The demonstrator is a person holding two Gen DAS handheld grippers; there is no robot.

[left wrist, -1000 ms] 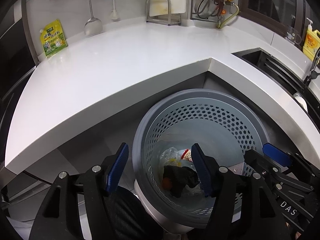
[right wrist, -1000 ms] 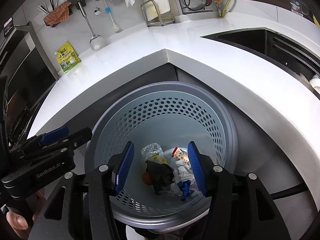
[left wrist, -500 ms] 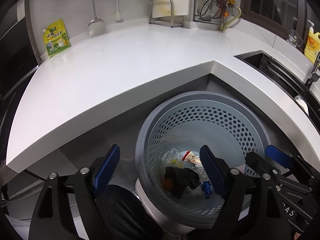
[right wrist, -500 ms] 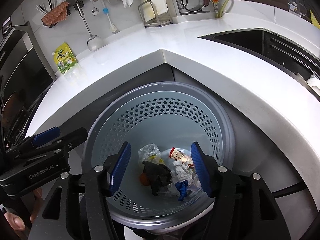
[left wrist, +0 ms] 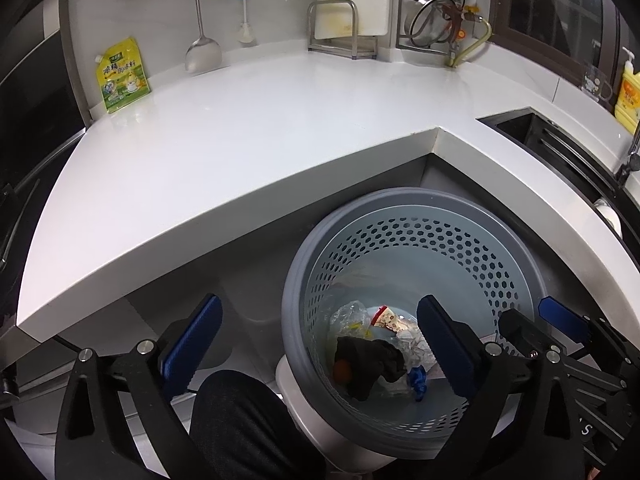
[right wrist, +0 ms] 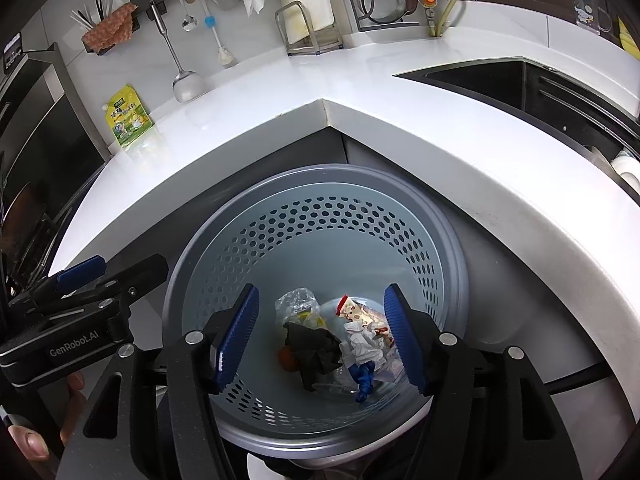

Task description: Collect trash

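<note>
A grey perforated trash bin (left wrist: 516, 276) (right wrist: 444, 240) stands on the floor below the white counter corner. On its bottom lie a black rag (left wrist: 368, 364) (right wrist: 312, 348), clear plastic (left wrist: 350, 314) (right wrist: 296, 300), a red-and-white wrapper (left wrist: 386, 316) (right wrist: 354, 312), crumpled white paper (right wrist: 362, 342), a blue scrap (left wrist: 418, 382) (right wrist: 362, 378) and an orange bit (left wrist: 342, 370) (right wrist: 286, 358). My left gripper (left wrist: 316, 344) is open wide and empty, straddling the bin's left rim. My right gripper (right wrist: 320, 336) is open and empty above the bin's inside.
The white counter (left wrist: 248, 128) (right wrist: 440, 120) wraps around the corner. A yellow-green pouch (left wrist: 120, 74) (right wrist: 128, 116) leans at its back left. A ladle (left wrist: 202, 54), a rack (left wrist: 340, 36) and a dark sink (right wrist: 500, 84) are beyond. A yellow bottle (left wrist: 628, 96) stands far right.
My left gripper's jaws have opened much wider. Both grippers have risen slightly above the bin. The trash in the bin has not moved.
</note>
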